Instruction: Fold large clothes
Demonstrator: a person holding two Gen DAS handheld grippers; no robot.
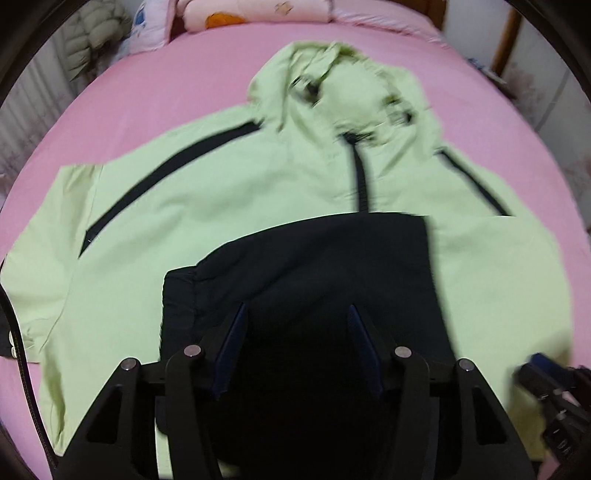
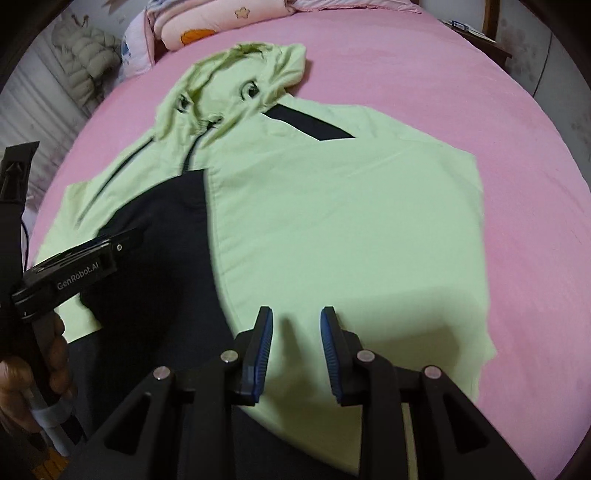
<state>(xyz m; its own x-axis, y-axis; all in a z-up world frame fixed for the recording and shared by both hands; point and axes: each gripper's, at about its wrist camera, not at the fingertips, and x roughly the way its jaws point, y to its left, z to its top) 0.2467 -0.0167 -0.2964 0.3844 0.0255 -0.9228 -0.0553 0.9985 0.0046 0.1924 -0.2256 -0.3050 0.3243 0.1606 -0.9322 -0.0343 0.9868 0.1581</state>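
Observation:
A light green hooded jacket [image 1: 207, 206] with black stripes lies front-up on the pink bed, hood at the far end; it also shows in the right wrist view [image 2: 332, 229]. A black panel of the garment [image 1: 314, 266] lies over its lower middle and shows in the right wrist view [image 2: 162, 236]. My left gripper [image 1: 295, 314] is open, just above the black panel, holding nothing. My right gripper [image 2: 297, 317] is open above the green fabric near the hem, empty. The left gripper's body [image 2: 70, 269] shows at the left of the right wrist view. The right gripper shows blurred in the left wrist view [image 1: 543, 373].
The pink bed sheet [image 1: 184, 81] surrounds the jacket. Pink pillows and bedding [image 2: 207, 26] lie at the head of the bed. A puffy pale coat [image 2: 85, 51] hangs at the far left. A wooden nightstand [image 2: 480, 33] stands at the far right.

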